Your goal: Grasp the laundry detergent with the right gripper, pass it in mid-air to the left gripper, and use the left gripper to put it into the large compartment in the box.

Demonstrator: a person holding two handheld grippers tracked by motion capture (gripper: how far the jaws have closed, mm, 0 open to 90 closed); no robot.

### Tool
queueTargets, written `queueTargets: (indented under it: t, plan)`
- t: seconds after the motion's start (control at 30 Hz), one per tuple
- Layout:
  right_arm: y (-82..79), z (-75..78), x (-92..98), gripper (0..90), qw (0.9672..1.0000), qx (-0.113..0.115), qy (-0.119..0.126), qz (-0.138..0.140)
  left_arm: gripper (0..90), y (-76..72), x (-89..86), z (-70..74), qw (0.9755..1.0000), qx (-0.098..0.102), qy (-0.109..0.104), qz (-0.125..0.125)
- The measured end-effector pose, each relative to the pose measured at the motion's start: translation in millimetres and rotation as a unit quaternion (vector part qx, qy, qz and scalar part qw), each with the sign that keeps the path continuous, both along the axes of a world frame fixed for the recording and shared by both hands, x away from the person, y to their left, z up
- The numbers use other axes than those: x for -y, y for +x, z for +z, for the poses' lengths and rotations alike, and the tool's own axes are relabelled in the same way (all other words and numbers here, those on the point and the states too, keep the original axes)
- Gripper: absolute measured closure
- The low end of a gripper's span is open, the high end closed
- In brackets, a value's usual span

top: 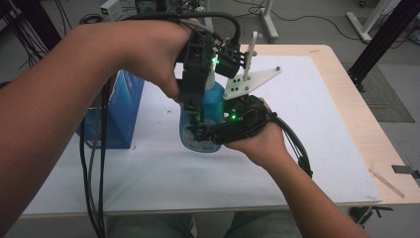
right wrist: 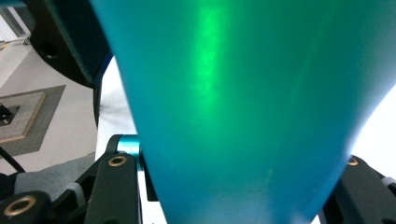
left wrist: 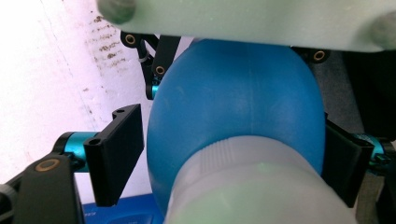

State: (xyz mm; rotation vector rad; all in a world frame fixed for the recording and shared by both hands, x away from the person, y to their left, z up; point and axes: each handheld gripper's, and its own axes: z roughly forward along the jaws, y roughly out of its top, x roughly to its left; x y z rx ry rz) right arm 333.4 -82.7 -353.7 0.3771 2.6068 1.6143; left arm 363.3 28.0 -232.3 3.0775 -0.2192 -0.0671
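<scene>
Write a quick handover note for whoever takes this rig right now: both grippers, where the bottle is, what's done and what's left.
Right gripper: shut on the blue bottle, gripping its body low, near the label, and holding it on the white table mat.
Left gripper: comes down from above with its jaws astride the bottle's white cap; the left pad stands clear of it, so no grip yet.
Blue box: stands left of the bottle.
Done: bottle steadied.
Left: probably close on the cap and work it.
</scene>
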Motion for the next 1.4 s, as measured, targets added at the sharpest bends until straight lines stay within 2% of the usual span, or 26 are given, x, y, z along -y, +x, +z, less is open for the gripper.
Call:
queueTargets:
  t: [0.2, 0.3, 0.37, 0.4, 0.53, 0.6, 0.97, 1.2, 1.3, 1.4]
  plan:
    - [0.2, 0.3, 0.6, 45.4, 1.0000, -0.001, 0.001, -0.002, 22.9, 0.2, 1.9, -1.0, 1.0000, 0.001, 0.004, -0.001]
    - [0.6, -0.1, 0.3, 45.4, 1.0000, 0.000, 0.001, 0.000, 27.6, 0.2, 2.5, -0.9, 1.0000, -0.003, 0.003, 0.000]
    - [0.7, -0.3, 0.1, 45.4, 1.0000, 0.000, 0.002, 0.000, 28.6, 0.6, 2.8, -0.2, 0.9999, -0.008, 0.010, 0.000]
    - [0.6, -0.3, -0.1, 45.4, 1.0000, 0.000, 0.002, 0.000, 33.4, 0.5, 2.7, -0.2, 0.9999, -0.012, 0.011, 0.002]
    - [0.5, -0.5, -0.5, 45.5, 1.0000, 0.001, 0.002, 0.001, 34.3, 1.0, 2.3, -1.1, 0.9998, -0.012, 0.013, 0.009]
    - [0.4, -0.4, -0.4, 45.4, 1.0000, 0.001, 0.003, 0.001, 37.4, 1.1, 2.3, -1.0, 0.9998, -0.010, 0.016, 0.010]
    - [-1.2, 0.3, -0.7, 45.1, 0.9999, 0.002, 0.008, 0.006, 38.6, -3.3, 1.5, 1.8, 0.9998, -0.001, 0.019, 0.009]
    - [-2.3, 2.1, 0.1, 44.4, 0.9997, 0.016, 0.016, 0.004, 38.7, -7.5, 3.4, 5.8, 0.9997, 0.010, 0.021, 0.009]
    - [-2.4, 2.7, 0.4, 42.6, 0.9997, 0.011, 0.020, 0.007, 38.7, -9.0, 3.4, 6.9, 0.9997, 0.007, 0.017, 0.016]
    - [-3.1, 2.8, 1.5, 32.1, 0.9998, -0.003, 0.015, 0.016, 38.7, -9.7, 1.6, 8.9, 0.9997, 0.007, 0.015, 0.016]
